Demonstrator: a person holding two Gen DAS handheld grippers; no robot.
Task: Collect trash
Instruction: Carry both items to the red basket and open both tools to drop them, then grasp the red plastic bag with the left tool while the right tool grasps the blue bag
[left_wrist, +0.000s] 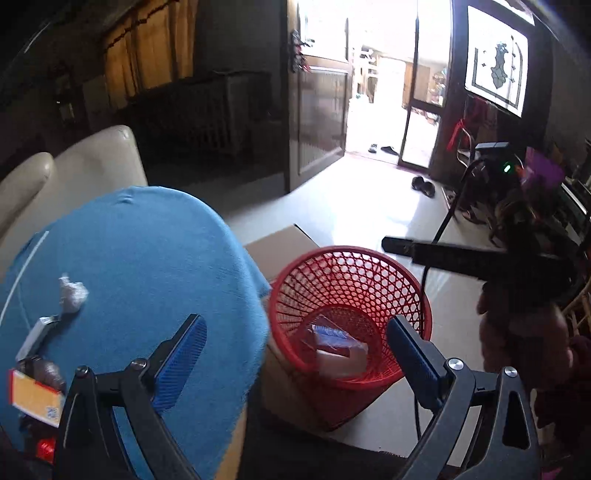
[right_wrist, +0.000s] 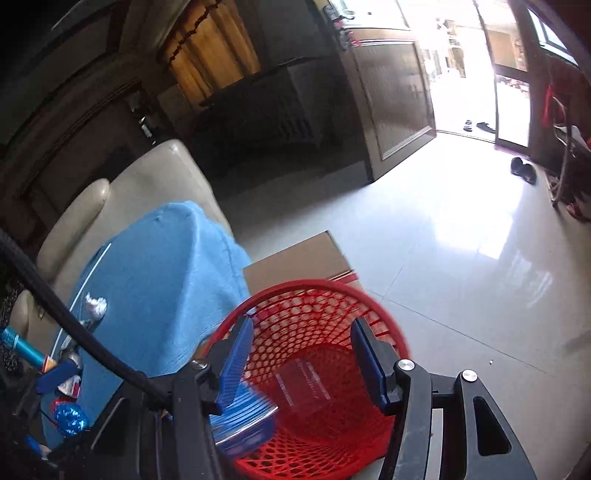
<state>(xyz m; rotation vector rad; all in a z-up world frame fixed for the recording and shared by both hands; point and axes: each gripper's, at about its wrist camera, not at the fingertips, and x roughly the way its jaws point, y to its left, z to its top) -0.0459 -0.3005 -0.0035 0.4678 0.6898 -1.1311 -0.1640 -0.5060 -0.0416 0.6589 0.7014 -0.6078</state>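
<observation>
A red mesh basket (left_wrist: 351, 295) (right_wrist: 317, 306) stands on a cardboard box beside a round table under a blue cloth (left_wrist: 147, 258) (right_wrist: 166, 266). Inside the basket lie a blue packet (left_wrist: 330, 338) (right_wrist: 243, 424) and a clear wrapper (right_wrist: 303, 384). On the cloth are a crumpled white paper (left_wrist: 72, 295) (right_wrist: 96, 306), an orange packet (left_wrist: 33, 397) and a shiny blue wrapper (right_wrist: 70, 419). My left gripper (left_wrist: 295, 350) is open and empty, between the table edge and the basket. My right gripper (right_wrist: 303, 365) hangs open over the basket with nothing between its pads.
The cardboard box (left_wrist: 280, 247) (right_wrist: 295, 258) sits on pale floor tiles. A cream sofa (left_wrist: 92, 166) stands behind the table. A black cable (right_wrist: 74, 332) crosses the right wrist view. A hand (left_wrist: 517, 339) holds the right gripper at the basket's right. Shoes (left_wrist: 423, 184) lie near the open door.
</observation>
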